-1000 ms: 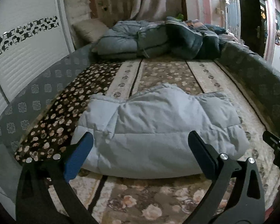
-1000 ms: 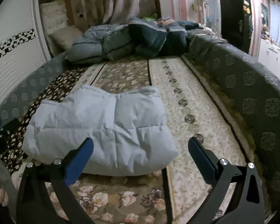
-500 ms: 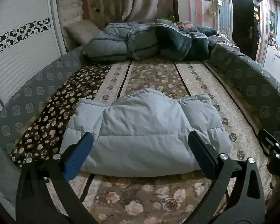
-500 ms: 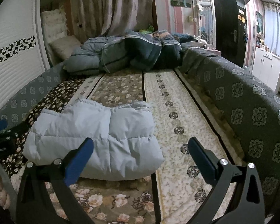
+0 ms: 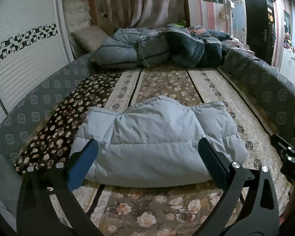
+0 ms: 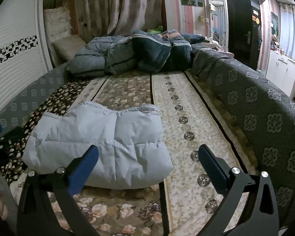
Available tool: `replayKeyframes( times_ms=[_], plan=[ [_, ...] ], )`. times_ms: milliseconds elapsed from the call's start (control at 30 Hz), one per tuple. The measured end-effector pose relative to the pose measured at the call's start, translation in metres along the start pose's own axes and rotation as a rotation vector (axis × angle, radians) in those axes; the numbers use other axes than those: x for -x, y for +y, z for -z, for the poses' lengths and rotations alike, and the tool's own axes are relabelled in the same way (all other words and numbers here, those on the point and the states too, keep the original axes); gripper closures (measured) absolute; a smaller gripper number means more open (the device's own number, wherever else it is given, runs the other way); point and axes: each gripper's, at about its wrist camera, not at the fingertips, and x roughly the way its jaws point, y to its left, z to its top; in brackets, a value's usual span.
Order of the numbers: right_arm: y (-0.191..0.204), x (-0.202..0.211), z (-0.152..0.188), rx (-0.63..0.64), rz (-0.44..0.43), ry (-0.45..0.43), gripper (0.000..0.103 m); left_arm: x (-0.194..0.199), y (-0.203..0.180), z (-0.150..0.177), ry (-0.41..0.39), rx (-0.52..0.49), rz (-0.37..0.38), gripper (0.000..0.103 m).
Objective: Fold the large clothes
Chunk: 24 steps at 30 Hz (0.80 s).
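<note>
A pale blue puffy jacket [image 5: 157, 141] lies folded into a thick bundle on the flowered bedspread [image 5: 163, 82]; it also shows in the right wrist view [image 6: 100, 141]. My left gripper [image 5: 147, 161] is open and empty, held above the bundle's near edge, apart from it. My right gripper [image 6: 147, 161] is open and empty, held above the bundle's near right corner, apart from it. Part of the right gripper shows at the right edge of the left wrist view [image 5: 289, 157].
A heap of dark blue and grey quilts [image 5: 159, 47] and a pillow [image 5: 90, 37] lie at the head of the bed. A white wardrobe [image 5: 19, 59] stands at the left. A grey patterned cover [image 6: 265, 106] borders the bed at the right.
Both grippers have pulled back and risen away from the folded jacket, which now looks smaller and lies still. Both stay open.
</note>
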Motion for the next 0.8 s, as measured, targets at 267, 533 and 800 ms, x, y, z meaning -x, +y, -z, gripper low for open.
replayKeyframes(
  times_ms=[267,533,800],
  plan=[
    [-0.0004,-0.0010,0.0013,-0.004,0.006,-0.005,0.002,0.0034,-0.0027,0.0023,-0.015,-0.017,0.019,0.003],
    [0.0010,-0.0008,0.0012,-0.005,0.004,-0.004,0.002,0.0027,-0.0035,0.0031,-0.016,-0.019,0.017,0.003],
    [0.0015,-0.0013,0.0020,-0.005,0.007,-0.002,0.002,-0.0013,0.0008,0.0040,0.002,-0.014,0.028,0.003]
  ],
)
